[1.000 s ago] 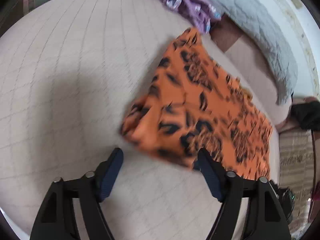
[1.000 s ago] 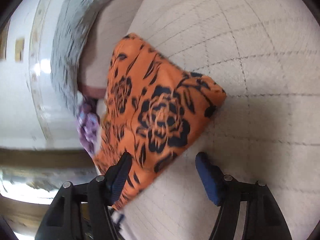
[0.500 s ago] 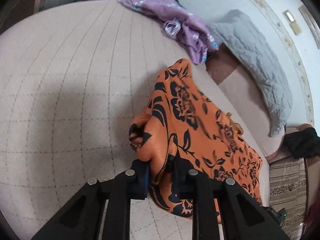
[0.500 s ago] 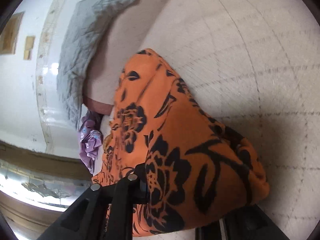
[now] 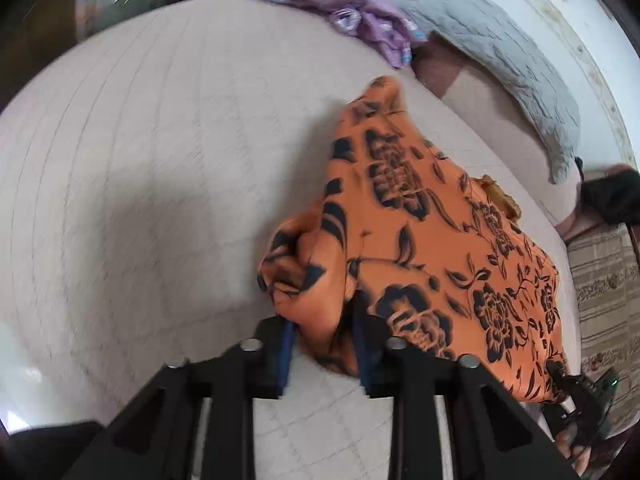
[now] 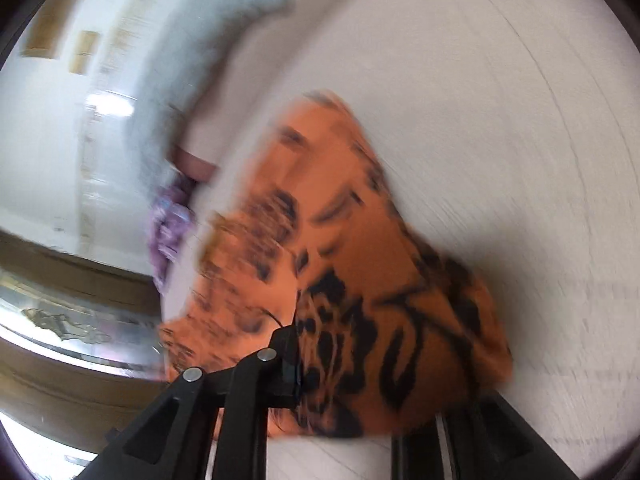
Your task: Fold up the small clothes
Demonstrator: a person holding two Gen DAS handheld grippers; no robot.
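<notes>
From the left wrist view, the left gripper (image 5: 324, 332) has its jaws clamped on a bunched corner of the orange floral garment (image 5: 424, 248), which runs from frame centre toward the lower right over the quilted bed (image 5: 160, 160). A purple garment (image 5: 352, 16) and a grey pillow (image 5: 500, 52) lie along the top. The fold looks barely begun; the cloth is only gathered. Half a second ago the grip was the same, but the corner now sits higher.

From the right wrist view, heavily blurred, the right gripper (image 6: 360, 376) has its jaws pinching the garment's near edge at bottom centre. The blur is new, suggesting a fast lift.
</notes>
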